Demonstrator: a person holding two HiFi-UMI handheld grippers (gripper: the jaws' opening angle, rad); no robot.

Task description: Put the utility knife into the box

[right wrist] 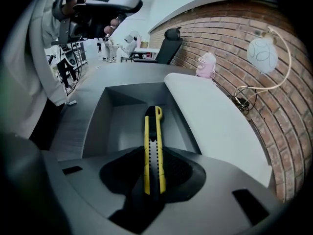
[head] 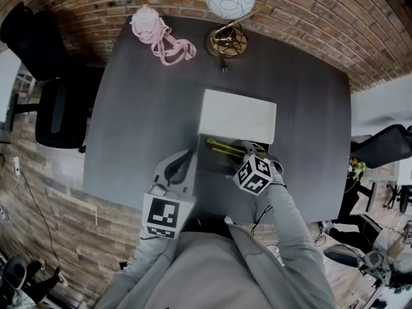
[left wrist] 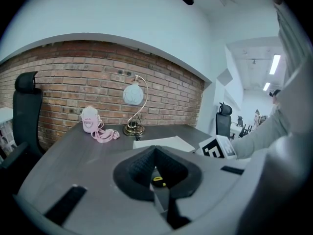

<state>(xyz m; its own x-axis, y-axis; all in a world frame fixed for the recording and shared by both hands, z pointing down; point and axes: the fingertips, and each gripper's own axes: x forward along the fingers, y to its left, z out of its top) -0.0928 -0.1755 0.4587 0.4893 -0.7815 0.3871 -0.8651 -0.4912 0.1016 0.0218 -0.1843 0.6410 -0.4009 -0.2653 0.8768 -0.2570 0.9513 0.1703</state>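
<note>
Grey tabletop (head: 122,114) lies bare along its left edge, with a pink pouch (head: 149,24) far back. The left gripper (head: 183,165) is just beside the box's left wall, jaws pressed together on nothing. The open box (right wrist: 95,121) — white lid (head: 238,116) folded back — has free room inside. The yellow utility knife (right wrist: 155,124) reaches lengthwise over that cavity, clear of both side walls, pinched by the right gripper (right wrist: 151,163).
</note>
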